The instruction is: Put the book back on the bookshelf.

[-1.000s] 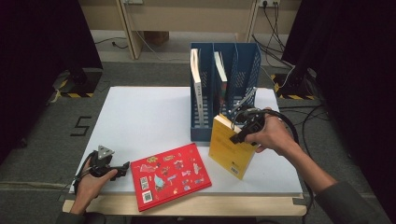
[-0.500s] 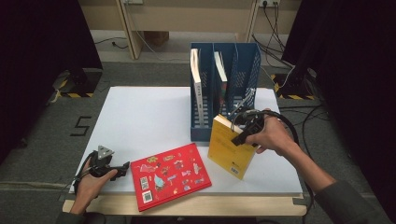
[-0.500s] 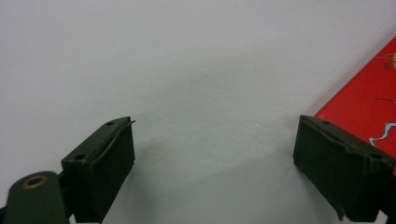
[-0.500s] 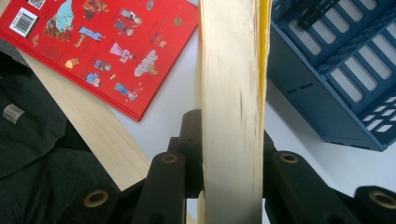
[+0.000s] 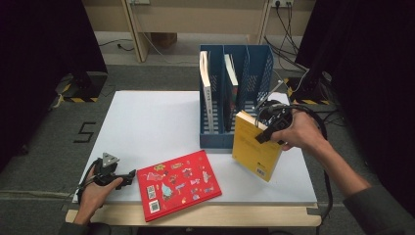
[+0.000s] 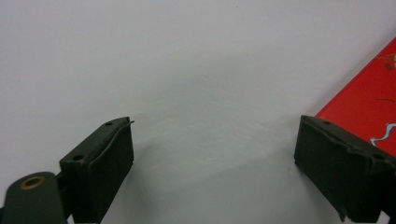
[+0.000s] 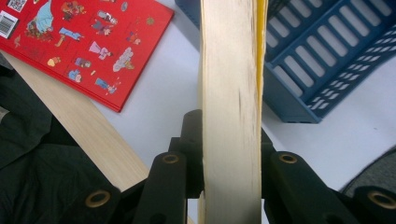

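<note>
Yellow book [image 5: 255, 147], clamped in the right gripper [image 5: 272, 128], could catch the blue rack [image 5: 254, 63] and slip; left gripper [image 5: 113, 177] gapes empty.

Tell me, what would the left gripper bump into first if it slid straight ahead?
Probably the flat red picture book: the open left gripper points at its near edge. How close they are is hard to judge.

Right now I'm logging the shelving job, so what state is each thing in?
Yellow paperback book: lifted on edge, tilted, clamped.
Right gripper: shut on the book's page edge.
Left gripper: open, resting on the table.
Red picture book: lying flat.
Blue slotted file rack: upright, two books standing inside.
</note>
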